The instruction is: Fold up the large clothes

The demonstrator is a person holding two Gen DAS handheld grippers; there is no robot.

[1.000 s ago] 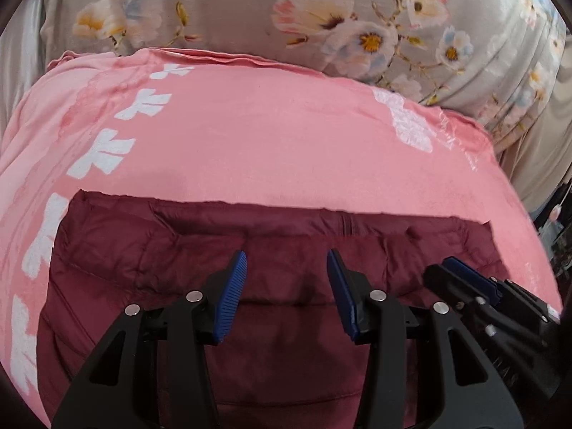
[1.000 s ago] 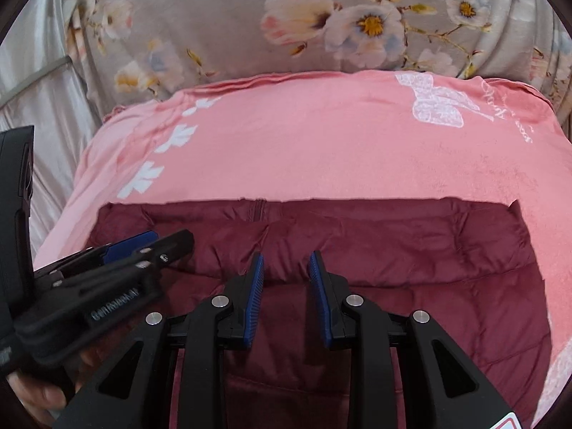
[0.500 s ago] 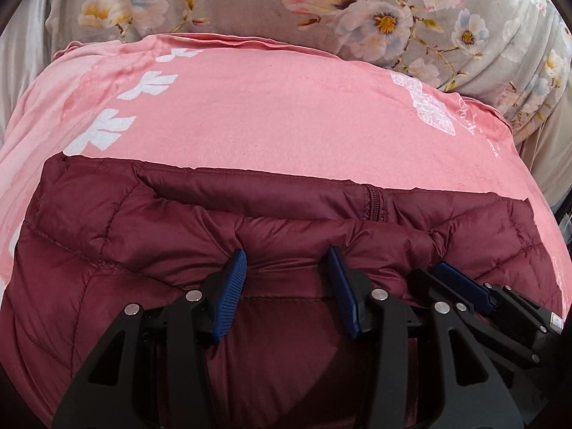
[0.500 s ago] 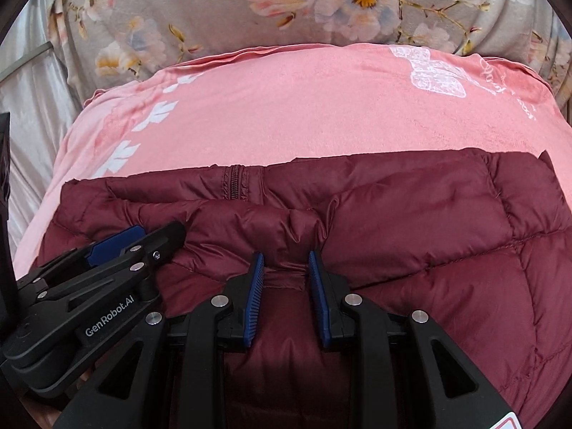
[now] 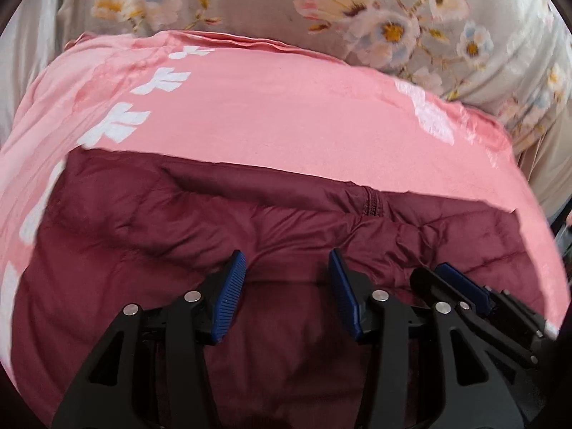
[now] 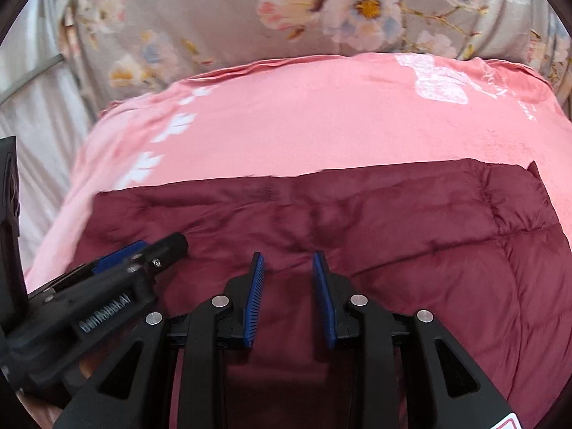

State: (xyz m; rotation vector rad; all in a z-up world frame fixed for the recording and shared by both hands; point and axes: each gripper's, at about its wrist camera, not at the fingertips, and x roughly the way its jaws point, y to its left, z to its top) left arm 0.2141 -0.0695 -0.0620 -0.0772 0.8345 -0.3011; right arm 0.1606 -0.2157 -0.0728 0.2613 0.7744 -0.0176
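A dark maroon quilted down jacket [image 5: 150, 236] lies folded on a pink blanket [image 5: 271, 114]; its zipper [image 5: 371, 207] shows at the far edge. It also fills the lower right wrist view [image 6: 429, 236]. My left gripper [image 5: 287, 268] is open just over the jacket's near fold, nothing between its blue pads. My right gripper [image 6: 287, 268] is open over the same fold, its pads closer together. The right gripper shows in the left wrist view [image 5: 461, 286], the left gripper in the right wrist view [image 6: 136, 261]. They are side by side.
The pink blanket [image 6: 321, 118] with white prints covers the bed beyond the jacket. A grey floral pillow or quilt [image 5: 321, 3] lies behind it, also in the right wrist view [image 6: 250, 10]. White bedding [image 6: 32, 107] is at the far left.
Both grippers lifted and pulled back a little from the jacket's fold; the jacket looks farther and flatter than half a second ago. Both stay open.
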